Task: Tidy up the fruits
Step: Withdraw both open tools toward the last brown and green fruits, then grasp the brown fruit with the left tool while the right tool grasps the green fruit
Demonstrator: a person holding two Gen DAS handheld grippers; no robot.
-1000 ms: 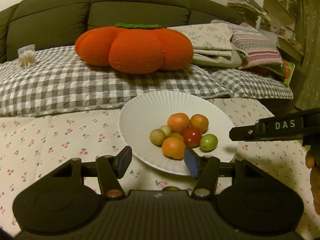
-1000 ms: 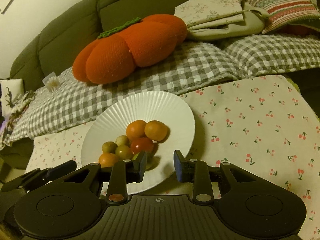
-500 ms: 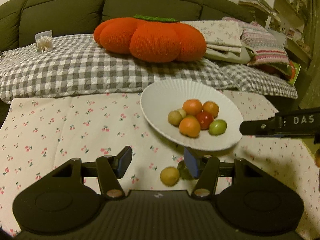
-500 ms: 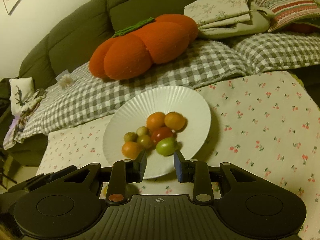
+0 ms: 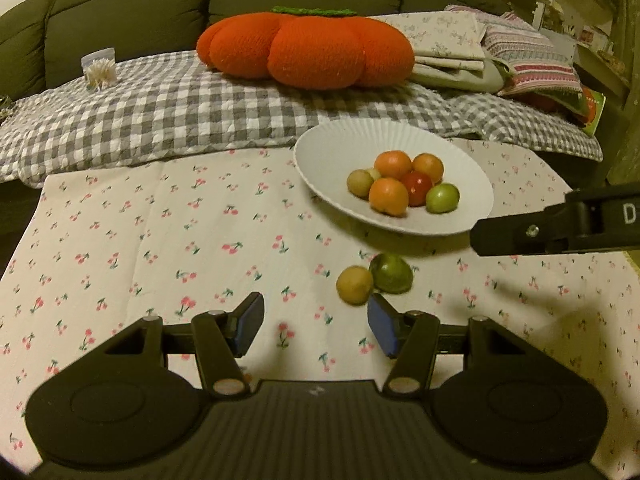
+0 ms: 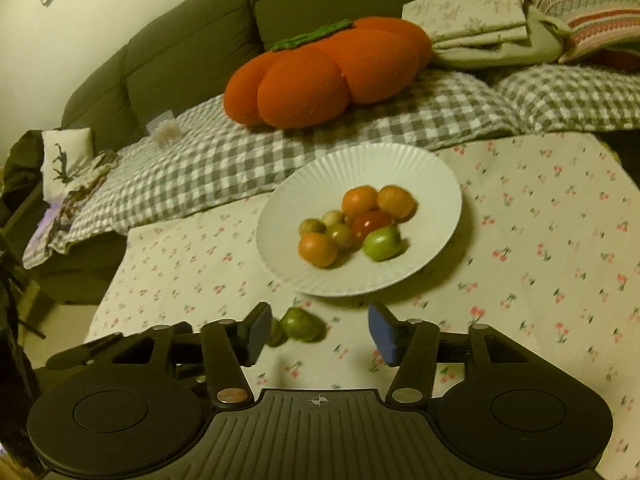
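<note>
A white ribbed plate [image 5: 332,148] holds several small fruits: orange ones, a red one [image 5: 417,186] and a green one [image 5: 442,198]. It also shows in the right wrist view [image 6: 400,164]. Two loose fruits lie on the cherry-print cloth in front of the plate: a yellow-brown one [image 5: 354,285] and a green one [image 5: 391,273], the green one also seen from the right [image 6: 302,323]. My left gripper [image 5: 316,326] is open and empty, just short of the loose fruits. My right gripper [image 6: 316,330] is open and empty; its side [image 5: 560,226] shows in the left wrist view.
An orange pumpkin cushion [image 5: 308,50] lies on a grey checked blanket [image 5: 160,108] on the dark sofa behind the table. Folded cloths and a striped pillow [image 5: 528,54] lie at the right. A small jar of swabs [image 5: 99,68] stands at the left.
Both grippers have pulled back from the plate. The right gripper's jaws have opened wider. Two loose fruits on the cloth have come into view.
</note>
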